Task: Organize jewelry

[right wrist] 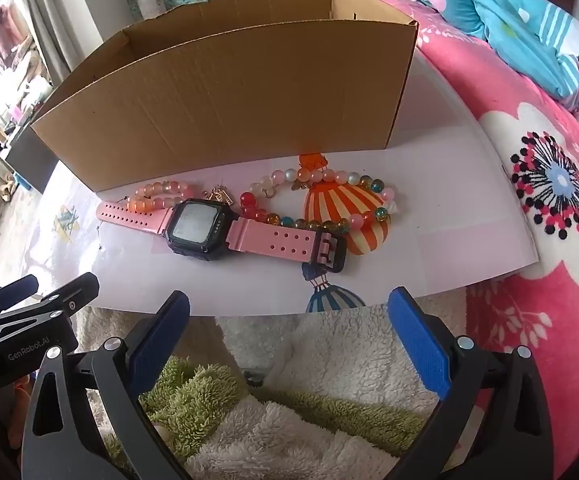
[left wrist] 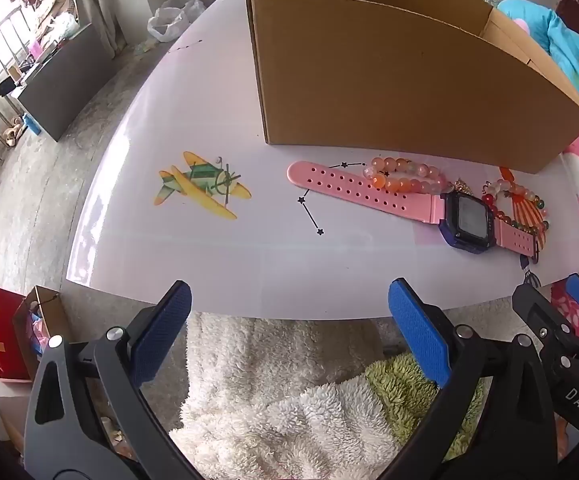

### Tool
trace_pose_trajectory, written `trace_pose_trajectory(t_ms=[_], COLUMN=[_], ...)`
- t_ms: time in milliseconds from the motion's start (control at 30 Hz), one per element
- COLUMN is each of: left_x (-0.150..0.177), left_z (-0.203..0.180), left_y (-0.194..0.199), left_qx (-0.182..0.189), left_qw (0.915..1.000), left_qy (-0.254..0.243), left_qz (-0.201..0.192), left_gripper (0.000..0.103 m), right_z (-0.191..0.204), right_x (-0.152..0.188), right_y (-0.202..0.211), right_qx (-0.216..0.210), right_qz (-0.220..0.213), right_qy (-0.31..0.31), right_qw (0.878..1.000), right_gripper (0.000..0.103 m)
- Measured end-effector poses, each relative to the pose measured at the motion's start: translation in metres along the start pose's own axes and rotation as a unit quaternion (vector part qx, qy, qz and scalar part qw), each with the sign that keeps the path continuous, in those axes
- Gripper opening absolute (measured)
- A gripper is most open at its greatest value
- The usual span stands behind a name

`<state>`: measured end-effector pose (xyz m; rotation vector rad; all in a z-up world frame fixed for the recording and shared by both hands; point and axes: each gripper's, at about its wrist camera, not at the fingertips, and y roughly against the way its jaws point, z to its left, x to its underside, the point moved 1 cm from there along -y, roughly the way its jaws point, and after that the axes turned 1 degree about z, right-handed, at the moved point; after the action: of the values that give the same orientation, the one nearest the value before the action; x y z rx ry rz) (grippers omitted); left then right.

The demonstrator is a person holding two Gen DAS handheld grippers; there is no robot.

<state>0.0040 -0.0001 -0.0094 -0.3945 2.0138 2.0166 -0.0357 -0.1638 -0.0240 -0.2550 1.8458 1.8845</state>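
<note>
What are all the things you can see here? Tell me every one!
box: one, brown cardboard, open top, back of the table.
watch: one, pink strap, dark face, lying flat in front of the box.
peach bracelet: one, pink and orange beads, between watch and box.
mixed bracelet: one, many-coloured beads, right of the watch face.
gold charm: one, behind the watch face.
table: one, white, with plane and balloon pictures.
blanket: one, pink with flowers, right of the table.
left hand-held gripper: black, blue pads, open.
right hand-held gripper: black, blue pads, open.
</note>
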Motion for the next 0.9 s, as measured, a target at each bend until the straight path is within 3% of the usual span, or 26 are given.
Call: trace_pose_trajectory(t_ms=[900], left_x=[-0.0002], left_z=[-0.0054], left_y=[0.0029], left_qx=[0.004], left_qw=[1.0000], left_qy=[-0.001], left_qz=[-0.001], left_gripper=[0.095], right_z=[-0.0032], right_x=[0.0007], right_y=[-0.0007], right_qx=[0.003], right_qz=[-0.001], right_qy=[-0.002], right_qw=[1.000], right_gripper=[0.097])
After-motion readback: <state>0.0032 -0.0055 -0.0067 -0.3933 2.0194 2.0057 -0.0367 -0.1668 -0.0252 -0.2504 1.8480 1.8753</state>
